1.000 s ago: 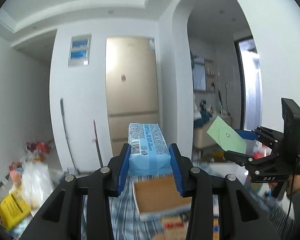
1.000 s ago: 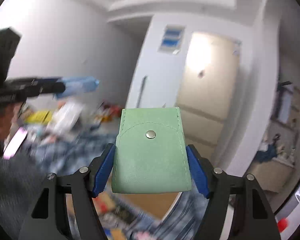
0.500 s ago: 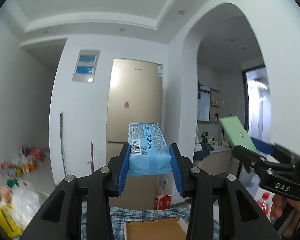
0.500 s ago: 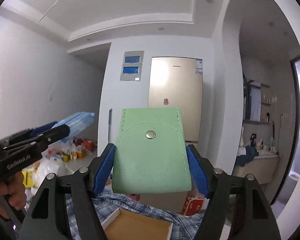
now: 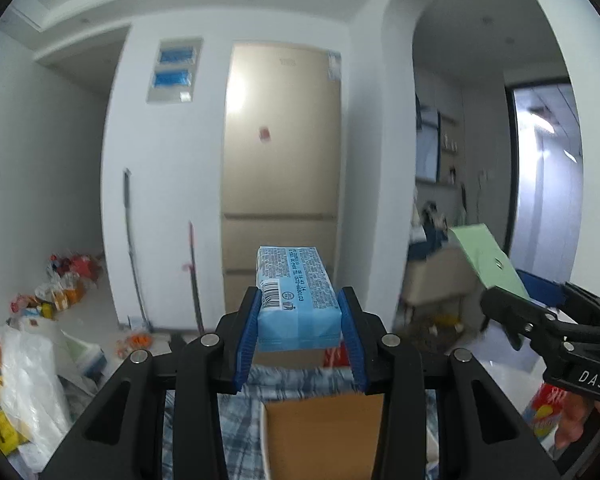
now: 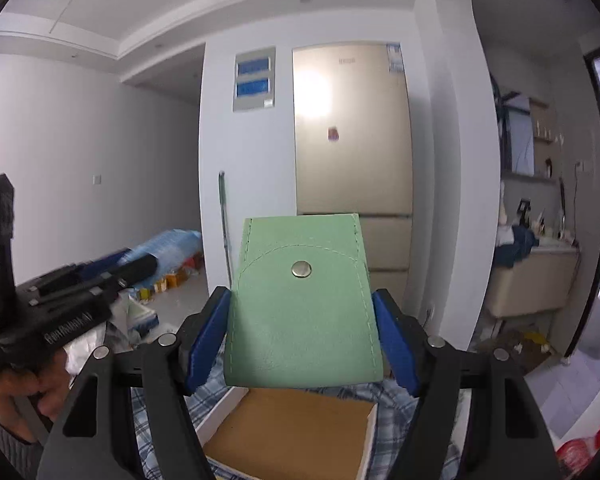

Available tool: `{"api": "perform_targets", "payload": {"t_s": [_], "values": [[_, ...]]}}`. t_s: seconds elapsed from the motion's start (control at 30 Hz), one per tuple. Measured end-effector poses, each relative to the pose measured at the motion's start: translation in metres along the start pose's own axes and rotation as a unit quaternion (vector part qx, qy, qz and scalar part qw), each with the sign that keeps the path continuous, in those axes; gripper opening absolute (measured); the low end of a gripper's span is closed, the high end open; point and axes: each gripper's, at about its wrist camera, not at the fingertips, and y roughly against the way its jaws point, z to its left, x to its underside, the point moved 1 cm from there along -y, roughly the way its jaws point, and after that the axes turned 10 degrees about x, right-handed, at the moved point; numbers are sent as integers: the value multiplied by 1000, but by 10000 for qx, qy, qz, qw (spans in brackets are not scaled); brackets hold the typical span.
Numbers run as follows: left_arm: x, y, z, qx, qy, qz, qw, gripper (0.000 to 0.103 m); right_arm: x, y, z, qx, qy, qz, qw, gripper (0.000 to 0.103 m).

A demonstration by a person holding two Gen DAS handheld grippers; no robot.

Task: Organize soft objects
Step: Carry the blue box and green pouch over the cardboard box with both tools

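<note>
Trouble, if it comes, comes from softness. My left gripper is clamped on the blue tissue pack, its blue pads pressing the two long sides near the barcoded end, and most of the pack sticks out past them — a squashy pack held that far back could sag or slide out if I swing too fast. My right gripper is clamped on the green snap pouch by its side edges; thin and slick-looking, it could bow between the pads and slip down.

Both are held in the air above the open cardboard box, which sits on the plaid cloth — a drop from here might miss the box.

The pack's long axis runs straight ahead along my fingers, toward the fridge. The pouch stands upright, flap and snap facing the right camera.
</note>
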Motion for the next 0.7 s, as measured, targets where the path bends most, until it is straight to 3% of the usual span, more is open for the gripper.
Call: {"api": "perform_targets", "payload": {"t_s": [0.3, 0.47, 0.7], "values": [[44, -65, 9, 90, 225, 928, 9954, 41, 41, -56, -4, -144, -45, 1054, 9943, 70], [72, -103, 28, 187, 567, 1564, 9859, 41, 74, -88, -13, -244, -341, 1783, 9831, 70], [118, -137, 32, 147, 708, 2233, 9721, 41, 110, -119, -31, -169, -638, 2475, 9666, 70]]}}
